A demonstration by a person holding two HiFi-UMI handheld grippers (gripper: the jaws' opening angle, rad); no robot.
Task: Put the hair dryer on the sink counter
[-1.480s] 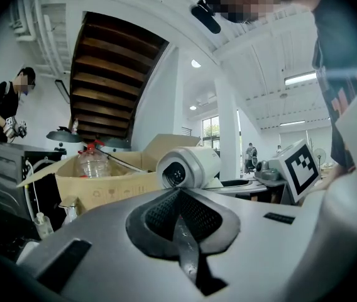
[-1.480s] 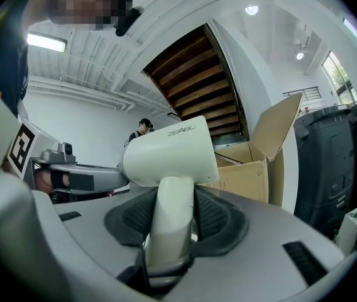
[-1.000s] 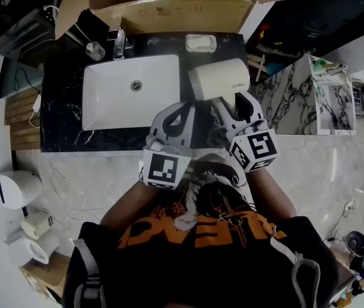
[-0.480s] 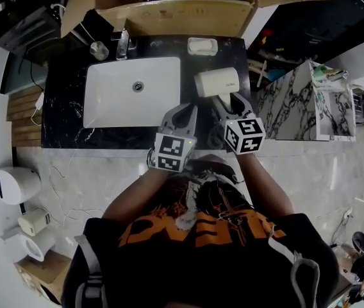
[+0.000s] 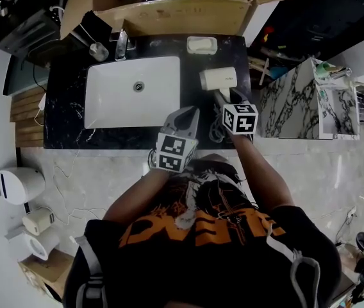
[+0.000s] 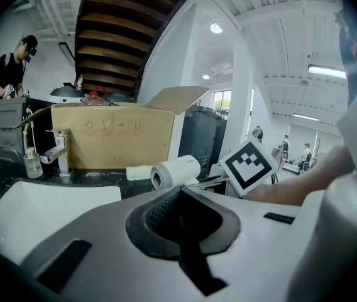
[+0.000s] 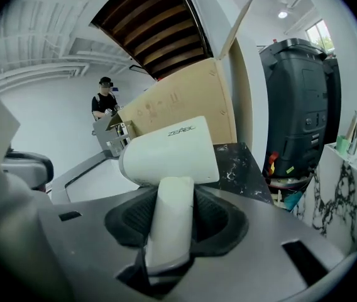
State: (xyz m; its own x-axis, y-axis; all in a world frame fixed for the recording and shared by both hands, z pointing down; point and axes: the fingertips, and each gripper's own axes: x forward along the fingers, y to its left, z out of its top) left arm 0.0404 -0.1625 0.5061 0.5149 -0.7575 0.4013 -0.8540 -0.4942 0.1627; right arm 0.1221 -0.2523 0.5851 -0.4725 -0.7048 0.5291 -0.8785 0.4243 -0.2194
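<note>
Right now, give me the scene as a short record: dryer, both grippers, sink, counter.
dryer: white, held by its handle, over the counter just right of the sink; whether it touches cannot be told
right gripper: shut on the dryer's handle
left gripper: shut, empty, beside the right one
sink: white basin, tap at its back
counter: black marble; small white dish behind the dryer

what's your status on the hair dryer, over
Right gripper shut on hair dryer handle. Left gripper shut, empty. Held over sink counter, right of basin; touchdown unclear. Soap dish beyond, apart.
</note>
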